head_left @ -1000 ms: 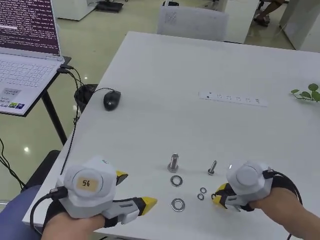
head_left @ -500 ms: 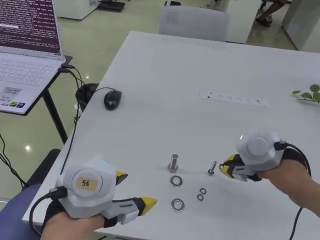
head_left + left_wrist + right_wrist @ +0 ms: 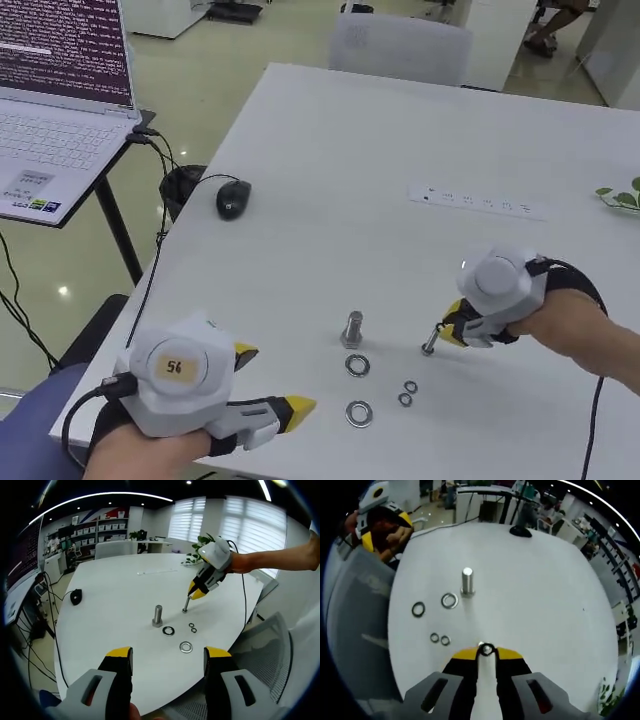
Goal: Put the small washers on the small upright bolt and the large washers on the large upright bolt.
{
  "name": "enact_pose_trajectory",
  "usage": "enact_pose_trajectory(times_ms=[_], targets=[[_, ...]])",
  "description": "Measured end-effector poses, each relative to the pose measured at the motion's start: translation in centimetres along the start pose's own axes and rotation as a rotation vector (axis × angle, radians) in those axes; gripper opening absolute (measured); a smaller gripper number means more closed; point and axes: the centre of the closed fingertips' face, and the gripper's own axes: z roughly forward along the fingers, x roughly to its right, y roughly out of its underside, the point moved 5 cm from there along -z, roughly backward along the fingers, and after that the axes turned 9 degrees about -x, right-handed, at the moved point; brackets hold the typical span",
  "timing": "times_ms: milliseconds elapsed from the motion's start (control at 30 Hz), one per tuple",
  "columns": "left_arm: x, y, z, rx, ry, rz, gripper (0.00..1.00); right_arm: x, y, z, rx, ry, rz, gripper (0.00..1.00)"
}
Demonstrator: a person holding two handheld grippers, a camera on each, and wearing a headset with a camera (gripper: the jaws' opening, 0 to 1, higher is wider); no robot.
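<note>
The jaws of my right gripper [image 3: 449, 336] are pinching a small washer [image 3: 486, 650] at the tip of the small bolt [image 3: 429, 345], while those of my left gripper [image 3: 272, 379] are hanging wide apart.

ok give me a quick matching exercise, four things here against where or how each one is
1 big bolt
2 mouse
3 left gripper
4 right gripper

a open, holding nothing
b shut on a small washer, at the small bolt
c upright, a large washer just in front
d near the table edge, cable attached

Pairs: 1-c, 2-d, 3-a, 4-b
</note>
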Motion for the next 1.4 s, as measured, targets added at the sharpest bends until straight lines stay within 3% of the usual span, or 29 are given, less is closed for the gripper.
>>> enact_pose_trajectory(times_ms=[500, 1167, 1400], targets=[[-0.4, 0.1, -0.1, 0.001, -0.005, -0.011, 0.57, 0.2, -0.1, 0.9, -0.031, -0.017, -0.021, 0.13], [-0.8, 0.5, -0.3, -0.005, -0.014, -0.021, 0.57, -0.2, 1.1, 5.1, -0.089, -0.07, -0.031, 0.14], [-1.0, 0.3, -0.4, 0.002, -0.022, -0.026, 0.56, -0.1, 1.6, 4.9, -0.087, -0.071, 0.007, 0.15]])
